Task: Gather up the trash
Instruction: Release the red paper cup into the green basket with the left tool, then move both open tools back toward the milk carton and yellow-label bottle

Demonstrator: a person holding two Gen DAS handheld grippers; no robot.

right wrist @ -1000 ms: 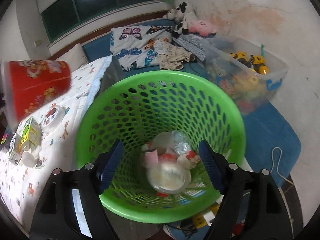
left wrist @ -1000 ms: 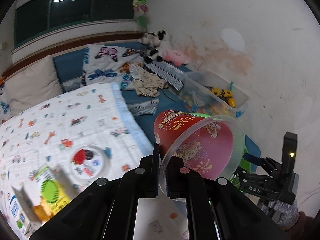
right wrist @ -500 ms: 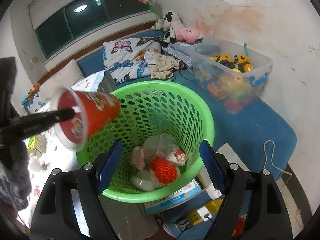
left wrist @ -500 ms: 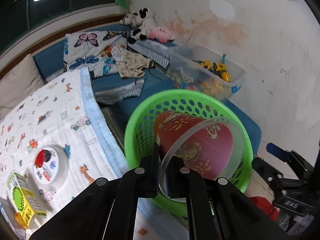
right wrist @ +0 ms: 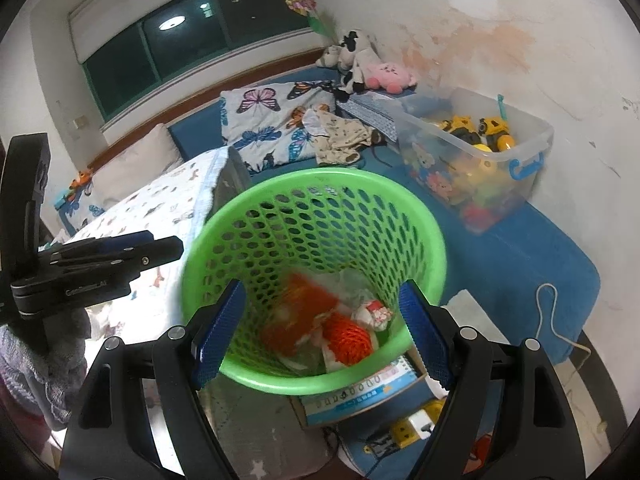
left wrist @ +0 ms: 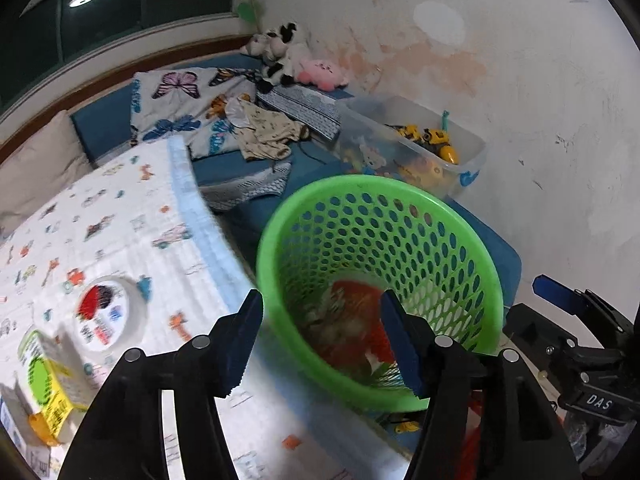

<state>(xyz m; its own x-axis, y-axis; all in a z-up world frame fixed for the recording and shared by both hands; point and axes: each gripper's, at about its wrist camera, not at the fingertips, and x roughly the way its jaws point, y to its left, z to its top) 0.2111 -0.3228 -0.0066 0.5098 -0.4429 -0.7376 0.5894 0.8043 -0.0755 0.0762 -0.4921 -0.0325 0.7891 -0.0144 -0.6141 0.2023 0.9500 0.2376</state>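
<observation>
A green perforated basket [left wrist: 376, 200] [right wrist: 316, 188] stands beside the bed. The red printed cup [left wrist: 356, 300] [right wrist: 296, 312] lies blurred inside it among other trash, next to an orange net ball [right wrist: 348, 340]. My left gripper [left wrist: 322, 340] is open and empty over the basket's near rim. My right gripper [right wrist: 320, 332] is open and empty, its fingers either side of the basket. On the bed lie a round white lid [left wrist: 104, 312] and a yellow-green carton [left wrist: 44, 388].
A patterned blanket [left wrist: 120, 232] covers the bed at left. A clear toy bin [right wrist: 476, 152] stands by the wall behind the basket. Butterfly pillows [right wrist: 272, 120] and plush toys [right wrist: 360, 64] lie at the back. A book [right wrist: 360, 392] and power strip lie under the basket.
My left gripper opened and let go of the red cup, which dropped into the green basket. The right gripper stayed open around the basket.
</observation>
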